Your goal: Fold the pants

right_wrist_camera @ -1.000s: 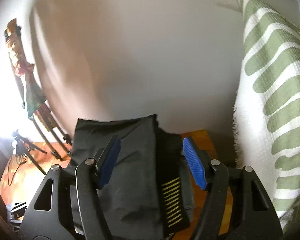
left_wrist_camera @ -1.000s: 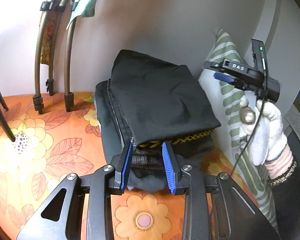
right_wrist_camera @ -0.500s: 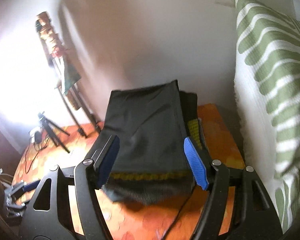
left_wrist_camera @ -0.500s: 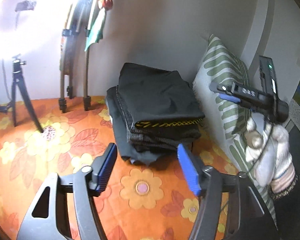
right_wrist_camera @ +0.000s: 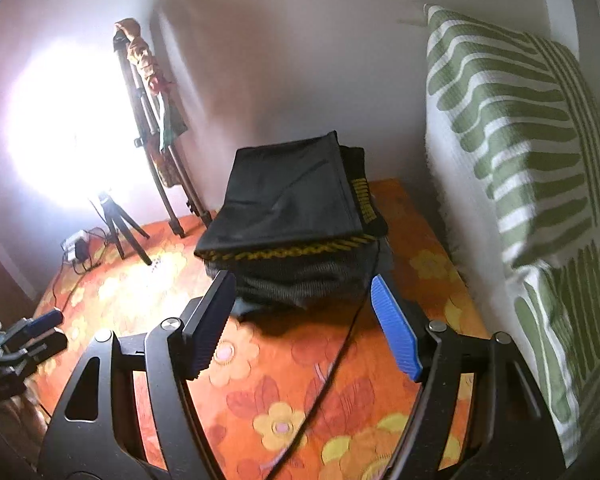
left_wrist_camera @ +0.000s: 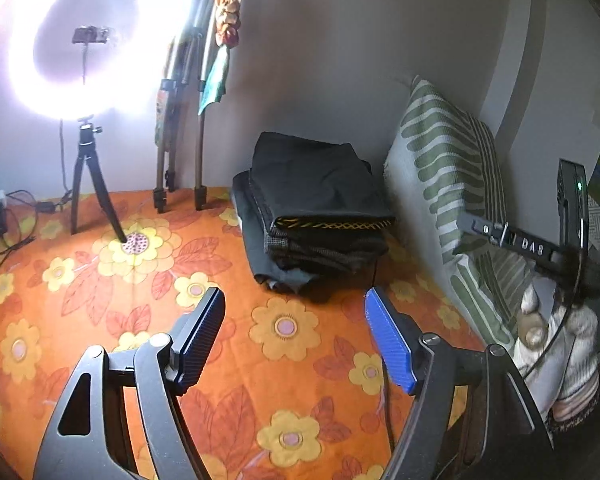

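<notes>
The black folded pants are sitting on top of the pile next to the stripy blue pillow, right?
Almost. The folded pants do sit on top of the pile beside the pillow, but the pillow's stripes are green and white, not blue. Both wrist views show it; the right wrist view shows it closest.

From each wrist we look down along the fingers over the flowered bedsheet (left_wrist_camera: 148, 292). Both views share the folded pants (left_wrist_camera: 320, 196) (right_wrist_camera: 292, 196), near the striped pillow (left_wrist_camera: 452, 184).
</notes>
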Demonstrator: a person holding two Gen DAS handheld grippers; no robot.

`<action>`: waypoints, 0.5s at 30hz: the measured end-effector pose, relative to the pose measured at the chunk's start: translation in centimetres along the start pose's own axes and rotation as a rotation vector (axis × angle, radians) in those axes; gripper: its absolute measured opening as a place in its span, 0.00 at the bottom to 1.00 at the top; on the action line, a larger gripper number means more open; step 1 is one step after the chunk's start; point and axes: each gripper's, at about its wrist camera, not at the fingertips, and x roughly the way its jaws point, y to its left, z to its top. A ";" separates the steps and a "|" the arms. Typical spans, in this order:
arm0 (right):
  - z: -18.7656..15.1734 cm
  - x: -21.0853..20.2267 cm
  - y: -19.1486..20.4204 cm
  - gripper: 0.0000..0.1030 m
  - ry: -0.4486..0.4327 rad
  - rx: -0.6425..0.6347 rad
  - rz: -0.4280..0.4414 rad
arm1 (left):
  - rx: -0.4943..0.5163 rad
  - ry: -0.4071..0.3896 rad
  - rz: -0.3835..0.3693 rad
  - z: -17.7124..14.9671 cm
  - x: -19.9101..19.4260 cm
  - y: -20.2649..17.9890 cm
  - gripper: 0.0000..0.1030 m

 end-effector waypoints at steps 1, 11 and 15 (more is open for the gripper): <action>-0.3 -0.4 0.1 0.71 0.000 0.000 -0.002 | 0.001 -0.006 0.001 -0.2 -0.5 0.0 0.73; -3.7 -5.4 3.4 0.71 -0.032 -0.052 -0.065 | 0.007 -0.022 0.007 -2.5 -4.0 -0.1 0.77; -4.8 -7.0 4.4 0.75 -0.048 -0.041 -0.057 | -0.005 -0.041 0.006 -3.4 -5.2 0.4 0.77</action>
